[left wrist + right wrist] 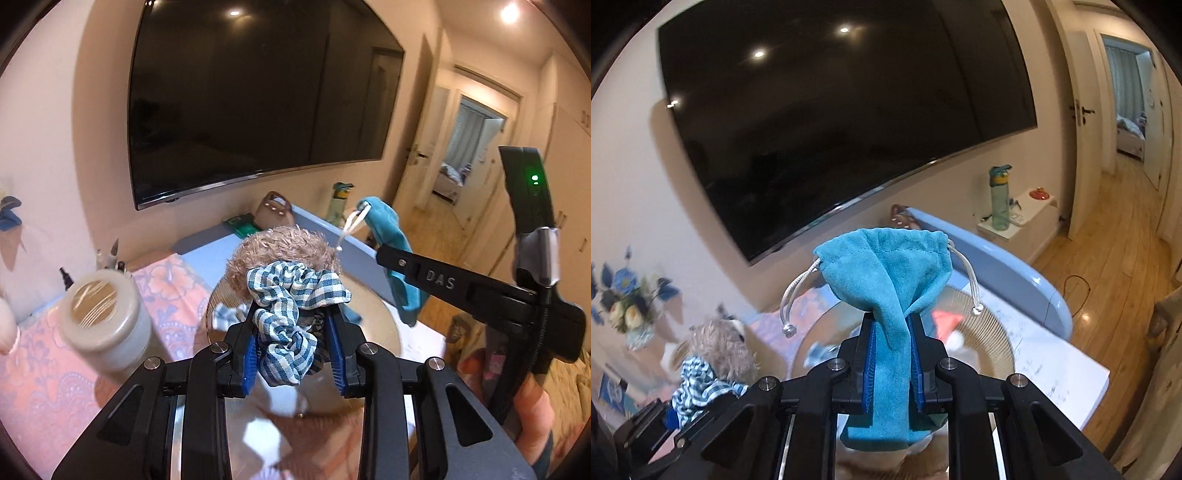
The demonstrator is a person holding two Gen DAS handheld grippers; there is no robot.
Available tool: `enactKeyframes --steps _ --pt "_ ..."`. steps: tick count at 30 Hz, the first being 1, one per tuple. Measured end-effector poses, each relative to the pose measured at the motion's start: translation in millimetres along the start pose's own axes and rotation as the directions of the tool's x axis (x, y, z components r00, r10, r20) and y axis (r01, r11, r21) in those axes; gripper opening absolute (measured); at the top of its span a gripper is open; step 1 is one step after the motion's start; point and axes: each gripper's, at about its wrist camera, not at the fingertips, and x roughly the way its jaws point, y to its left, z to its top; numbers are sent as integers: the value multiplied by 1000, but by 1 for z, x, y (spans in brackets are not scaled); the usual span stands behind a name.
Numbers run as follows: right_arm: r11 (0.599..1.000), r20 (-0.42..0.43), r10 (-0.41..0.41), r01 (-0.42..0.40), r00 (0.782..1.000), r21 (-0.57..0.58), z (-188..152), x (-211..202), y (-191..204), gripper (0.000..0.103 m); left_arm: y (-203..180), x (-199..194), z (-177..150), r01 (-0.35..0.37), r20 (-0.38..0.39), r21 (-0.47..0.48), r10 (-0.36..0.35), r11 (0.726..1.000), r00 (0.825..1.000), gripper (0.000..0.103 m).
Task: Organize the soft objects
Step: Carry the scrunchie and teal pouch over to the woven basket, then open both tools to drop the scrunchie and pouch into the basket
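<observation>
The left hand-held gripper [293, 345] is clamped on a blue-and-white checked scrunchie [291, 314], its blue pads pressing the gathered cloth from both sides, with a tan fuzzy soft toy [284, 245] bunched just beyond and against the scrunchie; whether the pads also catch the toy cannot be told. To its right, the right hand-held gripper [891, 354] is closed on a teal drawstring pouch [890, 295], whose long axis runs along the fingers, mouth end flopping forward past the tips and two pale cords [798, 291] dangling to either side. Directly below and ahead of both loads lies a round, shallow metal bowl [384, 332], blurred, resting on the surface, which is spread with a pink floral cloth [44, 373]. A capped white jar [105, 317] stands just left of the bowl. Judging by the layout, the bowl is the likely drop point, and both hands look about equally near it, the left one hanging more squarely over its middle. A dark wall-mounted television [258, 99] fills the background, with a doorway [469, 147] to the right.
</observation>
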Motion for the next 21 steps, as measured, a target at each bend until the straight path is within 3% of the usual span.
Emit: enactKeyframes --steps 12,15,16,18,19,20,21 --pt "999 -166 -15 8 986 -45 18 91 -4 16 5 87 -4 -49 -97 -25 46 998 994 29" --pt "1000 -188 6 -12 982 -29 18 101 -7 18 8 98 -6 -57 -109 -29 54 998 993 36" --pt "999 -195 19 -24 981 -21 19 104 -8 21 9 100 -6 -59 -116 -35 54 998 992 41" --pt "999 -210 52 -54 976 -4 18 108 -11 35 14 103 -9 -66 -137 -55 58 996 989 41" --pt "998 -208 59 -60 976 0 18 108 -12 50 15 103 -9 -62 -146 -62 52 996 988 45" --pt "998 -200 58 -59 978 2 17 106 -12 60 16 103 -10 -54 -154 -68 43 996 987 50" --pt "998 -185 55 -57 981 -1 17 103 -12 60 17 101 -10 -50 -158 -75 38 996 987 68"
